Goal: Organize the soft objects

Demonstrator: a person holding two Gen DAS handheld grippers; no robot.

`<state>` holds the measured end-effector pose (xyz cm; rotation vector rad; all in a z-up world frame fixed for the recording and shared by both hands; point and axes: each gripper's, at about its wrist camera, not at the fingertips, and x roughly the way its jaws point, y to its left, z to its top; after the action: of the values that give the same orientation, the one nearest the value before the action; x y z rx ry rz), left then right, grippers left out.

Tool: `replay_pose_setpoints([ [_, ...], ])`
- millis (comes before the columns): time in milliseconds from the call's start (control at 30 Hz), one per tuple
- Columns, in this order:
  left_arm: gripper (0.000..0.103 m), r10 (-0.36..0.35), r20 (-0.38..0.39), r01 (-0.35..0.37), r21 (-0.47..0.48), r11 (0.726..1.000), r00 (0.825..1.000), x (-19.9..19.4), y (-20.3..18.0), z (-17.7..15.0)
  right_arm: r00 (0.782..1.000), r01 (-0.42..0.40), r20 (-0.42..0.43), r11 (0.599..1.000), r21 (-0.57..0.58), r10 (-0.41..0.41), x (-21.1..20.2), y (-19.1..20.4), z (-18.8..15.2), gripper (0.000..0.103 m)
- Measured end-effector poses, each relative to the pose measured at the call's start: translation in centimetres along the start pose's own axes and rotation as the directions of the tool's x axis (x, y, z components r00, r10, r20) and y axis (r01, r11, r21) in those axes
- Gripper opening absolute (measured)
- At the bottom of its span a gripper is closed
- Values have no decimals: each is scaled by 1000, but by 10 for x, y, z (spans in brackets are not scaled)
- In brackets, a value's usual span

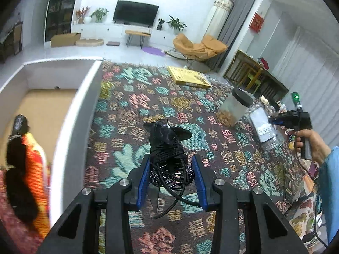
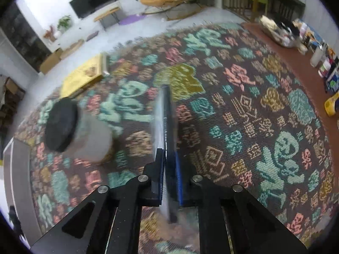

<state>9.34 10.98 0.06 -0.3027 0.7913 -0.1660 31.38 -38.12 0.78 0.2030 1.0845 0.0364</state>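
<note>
Hair accessory [image 1: 167, 160], a black satin bow on a toothed clip with beaded ends, hung pinched in the left gripper [image 1: 171, 182] above the woven patterned rug [image 1: 131, 110], beside the white bin [image 1: 78, 114]. Carrying it level would probably protect the trailing loop. Right gripper [image 2: 168, 165] pinched a thin clear packet [image 2: 165, 127].

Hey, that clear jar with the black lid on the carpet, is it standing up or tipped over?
Upright. The clear jar stands on its base on the patterned carpet, its black lid on top and brownish contents settled at the bottom.
</note>
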Motion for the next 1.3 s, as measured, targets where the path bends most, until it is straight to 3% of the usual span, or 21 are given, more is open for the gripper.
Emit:
replay_pose_setpoints([
  [267, 38, -13, 23, 14, -37, 999, 1000, -24, 20, 0, 992, -45, 111, 995, -90, 55, -66, 63, 7, 11],
  [367, 38, -17, 49, 20, -74, 997, 999, -45, 43, 6, 981, -94, 149, 977, -190, 124, -106, 114, 5, 11],
  [467, 38, 27, 79, -19, -98, 995, 997, -69, 70, 9, 961, -172, 160, 944, -282, 223, -135, 174, -9, 11],
  [567, 38, 117, 105, -105, -117, 988, 988, -99, 107, 9, 920, -310, 115, 877, -367, 373, -153, 246, -34, 11],
  [667, 38, 217, 101, -203, -138, 969, 971, -121, 144, 2, 859, -457, 16, 781, -426, 511, -153, 325, -69, 11],
  [700, 38, 258, 88, -244, -147, 959, 962, -126, 158, -3, 826, -523, -42, 736, -429, 563, -147, 357, -87, 11],
  [767, 39, 313, 63, -301, -155, 941, 948, -130, 174, -11, 782, -598, -120, 681, -424, 612, -133, 398, -115, 11],
  [800, 43, 360, 43, -350, -157, 924, 932, -130, 184, -16, 755, -638, -171, 648, -416, 633, -120, 427, -137, 11],
  [900, 73, 422, 24, -413, -170, 895, 906, -128, 198, -30, 685, -726, -289, 596, -344, 668, -77, 479, -183, 11],
  [967, 80, 452, 30, -440, -186, 879, 891, -130, 205, -36, 609, -793, -365, 550, -262, 704, -44, 507, -212, 16],
  [1000, 83, 485, 32, -470, -199, 860, 874, -133, 208, -41, 600, -799, -381, 550, -242, 704, -26, 521, -228, 23],
  [1033, 88, 520, 30, -504, -207, 839, 854, -136, 210, -43, 606, -794, -381, 559, -239, 698, -17, 525, -235, 47],
  [1067, 90, 534, 41, -515, -210, 831, 845, -140, 212, -47, 617, -785, -381, 570, -243, 688, -9, 529, -243, 58],
  [1133, 92, 543, 56, -522, -212, 826, 838, -150, 211, -53, 656, -755, -365, 589, -290, 661, -6, 529, -250, 62],
  [1167, 92, 550, 61, -528, -211, 822, 833, -154, 211, -55, 685, -729, -350, 598, -333, 639, -9, 526, -251, 62],
  [1200, 94, 573, 65, -550, -209, 808, 817, -160, 208, -57, 737, -674, -313, 612, -414, 600, -19, 524, -252, 63],
  [1300, 98, 624, 85, -599, -203, 774, 777, -174, 196, -58, 837, -516, -200, 615, -596, 509, -52, 524, -262, 75],
])
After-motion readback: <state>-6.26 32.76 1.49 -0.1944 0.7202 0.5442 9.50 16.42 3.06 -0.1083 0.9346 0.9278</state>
